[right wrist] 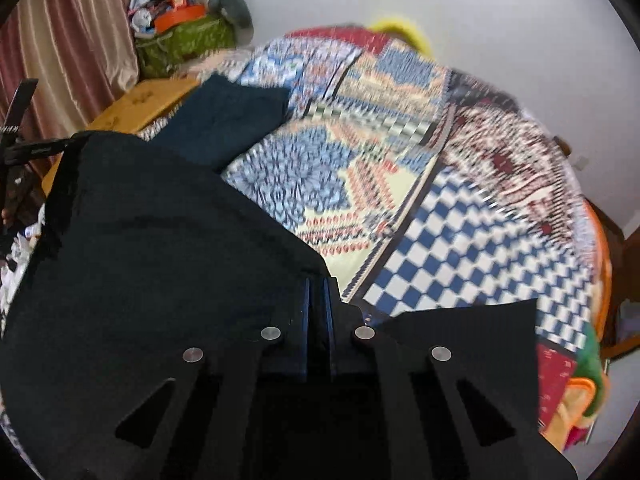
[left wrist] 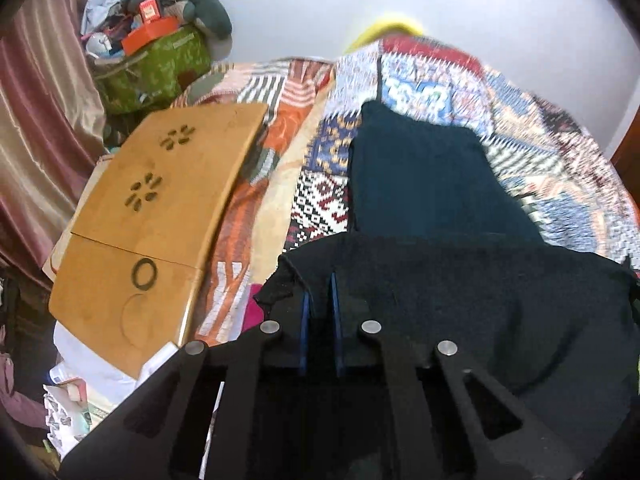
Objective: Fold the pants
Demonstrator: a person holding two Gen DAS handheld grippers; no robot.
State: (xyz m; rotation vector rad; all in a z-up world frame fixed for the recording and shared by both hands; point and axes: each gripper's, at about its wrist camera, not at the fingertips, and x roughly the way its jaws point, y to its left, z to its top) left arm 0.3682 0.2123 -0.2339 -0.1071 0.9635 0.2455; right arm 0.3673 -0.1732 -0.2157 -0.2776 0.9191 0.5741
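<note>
Both grippers, left gripper [left wrist: 319,300] and right gripper [right wrist: 318,300], pinch the near edge of the dark pants [left wrist: 432,184] lifted over the bed [right wrist: 460,216]; uneven pull could skew the fold.

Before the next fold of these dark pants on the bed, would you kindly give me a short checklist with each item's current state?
1. Left gripper pinching the pants: ok, fabric sits between the nearly closed fingers.
2. Right gripper pinching the pants: ok, dark cloth sits at its narrow gap.
3. Far end of the pants lying flat on the patchwork quilt: ok, no bunching visible.
4. Wooden lap table apart from the pants: ok, it sits to the left, not touching.
5. Held edge level between both grippers: cannot tell, motion blur.
</note>
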